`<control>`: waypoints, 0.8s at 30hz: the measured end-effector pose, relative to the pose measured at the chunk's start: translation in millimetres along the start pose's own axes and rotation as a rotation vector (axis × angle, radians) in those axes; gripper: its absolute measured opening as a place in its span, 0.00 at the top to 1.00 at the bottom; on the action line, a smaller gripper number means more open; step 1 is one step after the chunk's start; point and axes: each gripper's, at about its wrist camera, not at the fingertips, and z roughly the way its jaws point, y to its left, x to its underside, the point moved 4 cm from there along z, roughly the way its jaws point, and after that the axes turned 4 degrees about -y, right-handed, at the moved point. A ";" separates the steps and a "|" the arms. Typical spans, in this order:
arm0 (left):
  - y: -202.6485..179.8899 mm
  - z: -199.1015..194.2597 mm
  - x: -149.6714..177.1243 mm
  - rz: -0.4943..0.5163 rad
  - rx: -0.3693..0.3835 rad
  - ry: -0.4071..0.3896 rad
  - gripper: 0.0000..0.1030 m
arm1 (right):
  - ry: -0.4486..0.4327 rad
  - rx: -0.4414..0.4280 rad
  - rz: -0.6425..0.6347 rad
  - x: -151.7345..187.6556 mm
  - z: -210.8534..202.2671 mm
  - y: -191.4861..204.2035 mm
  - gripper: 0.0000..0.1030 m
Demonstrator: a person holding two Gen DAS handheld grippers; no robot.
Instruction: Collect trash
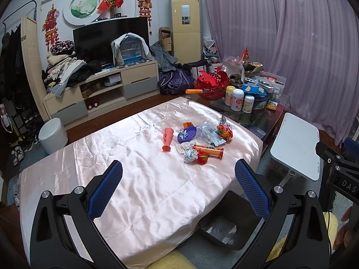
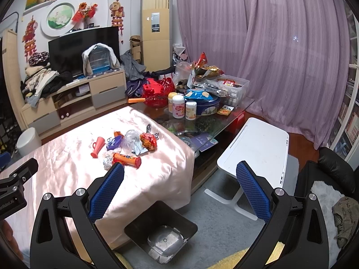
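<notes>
Hovering wide open and empty: left gripper [image 1: 178,186] and right gripper [image 2: 179,188]. Trash pile [image 1: 202,140] is lying mid-table on pink cloth [image 1: 143,179]; black bin [image 2: 161,231] is sitting on floor beside it.

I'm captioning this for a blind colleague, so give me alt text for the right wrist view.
An open right gripper hangs over the corner of a table under a pink cloth, where a small heap of trash lies: wrappers, crumpled plastic, an orange tube. An empty black bin sits on the floor below the corner, with a white side table to the right.
</notes>
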 end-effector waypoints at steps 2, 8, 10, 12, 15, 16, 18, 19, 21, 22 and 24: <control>0.0 0.1 0.1 0.000 0.001 -0.001 0.08 | 0.000 0.000 -0.001 0.3 -0.1 0.1 0.03; 0.2 0.3 1.6 0.000 -0.001 -0.002 0.08 | 0.001 0.000 0.000 -0.3 -0.8 0.6 0.03; 0.1 0.4 1.8 0.000 -0.001 -0.002 0.08 | 0.001 0.000 0.001 -0.1 -0.8 0.4 0.03; 0.1 0.3 1.9 0.000 -0.002 -0.003 0.08 | 0.001 -0.001 0.000 -0.1 -1.1 0.8 0.03; -0.5 -0.2 1.5 0.000 -0.001 -0.003 0.08 | 0.000 -0.001 0.000 0.2 -0.8 0.5 0.03; -0.6 -0.1 1.5 0.000 -0.002 -0.003 0.08 | 0.000 -0.001 0.001 0.1 -0.7 0.5 0.03; -0.6 -0.1 1.5 0.001 -0.001 -0.002 0.08 | -0.001 -0.001 0.002 0.0 -1.0 0.5 0.03; -1.3 -0.6 0.9 0.001 -0.001 -0.002 0.08 | -0.001 -0.001 0.002 -0.3 -1.5 1.0 0.03; -0.5 -0.1 1.4 0.001 0.000 -0.002 0.08 | 0.002 -0.002 0.002 -0.4 -1.2 1.0 0.03; -0.2 0.1 1.9 0.000 0.000 -0.003 0.08 | 0.000 -0.001 0.001 0.2 -0.7 0.3 0.03; -0.1 0.4 2.1 0.001 0.000 -0.003 0.08 | 0.000 -0.001 0.002 0.1 -1.0 0.5 0.03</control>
